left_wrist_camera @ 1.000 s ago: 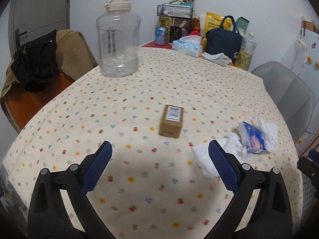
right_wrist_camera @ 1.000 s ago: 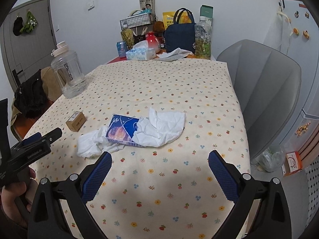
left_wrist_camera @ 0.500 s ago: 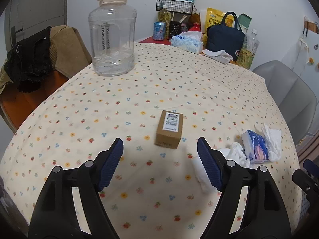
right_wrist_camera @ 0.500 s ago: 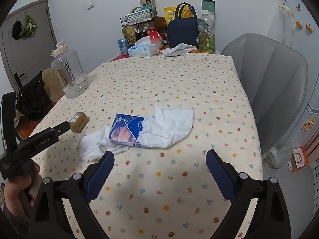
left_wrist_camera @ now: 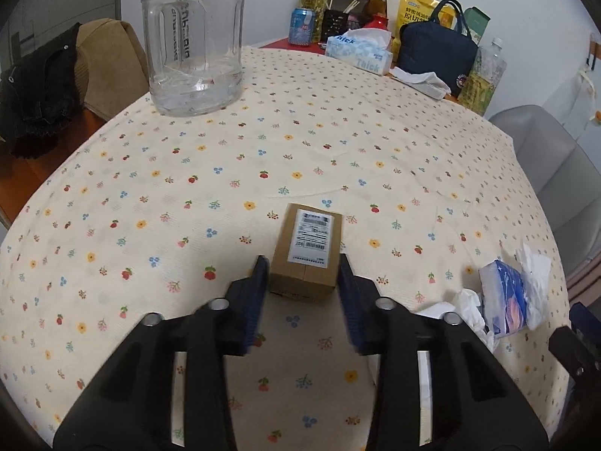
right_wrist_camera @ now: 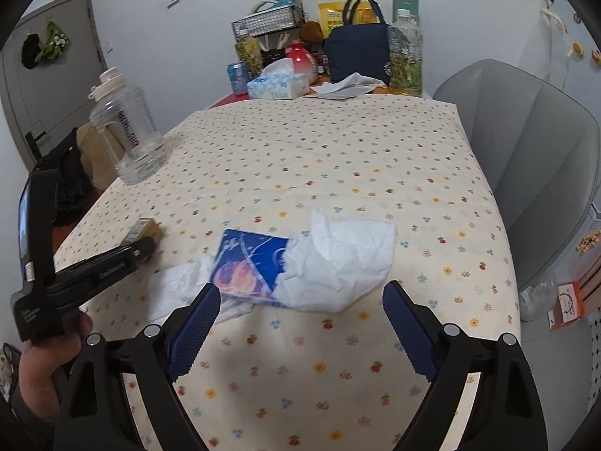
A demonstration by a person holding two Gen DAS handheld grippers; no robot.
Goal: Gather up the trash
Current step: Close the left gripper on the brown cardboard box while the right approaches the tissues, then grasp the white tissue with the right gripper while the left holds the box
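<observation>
Box: small brown cardboard box with a white shipping label (left_wrist_camera: 307,253), lower centre of the left wrist view, lying on the worktop; seen at the left edge of the right wrist view (right_wrist_camera: 145,230).
Left tongs: the left tongs (left_wrist_camera: 303,274) straddle the box's near end, one blue pad at each side, very close; whether they already press on the cardboard I cannot tell.
Other trash: blue printed wrapper (right_wrist_camera: 251,267) and crumpled white tissue paper (right_wrist_camera: 338,259), centre of the right wrist view, overlapping each other.
Right tongs: the right tongs (right_wrist_camera: 302,319) gape wide and hold nothing, just short of the wrapper and tissue.
Worktop: flower-print cream tablecloth (left_wrist_camera: 263,143).
Bystanders: clear plastic water jug (left_wrist_camera: 193,37), upper left, well apart from the box.
Risk, box: the pads cover only its near end, so it may pivot or slip out when lifted.
Risk, tissue: a shallow pinch may take the tissue alone, leave the wrapper, or bunch the cloth.
</observation>
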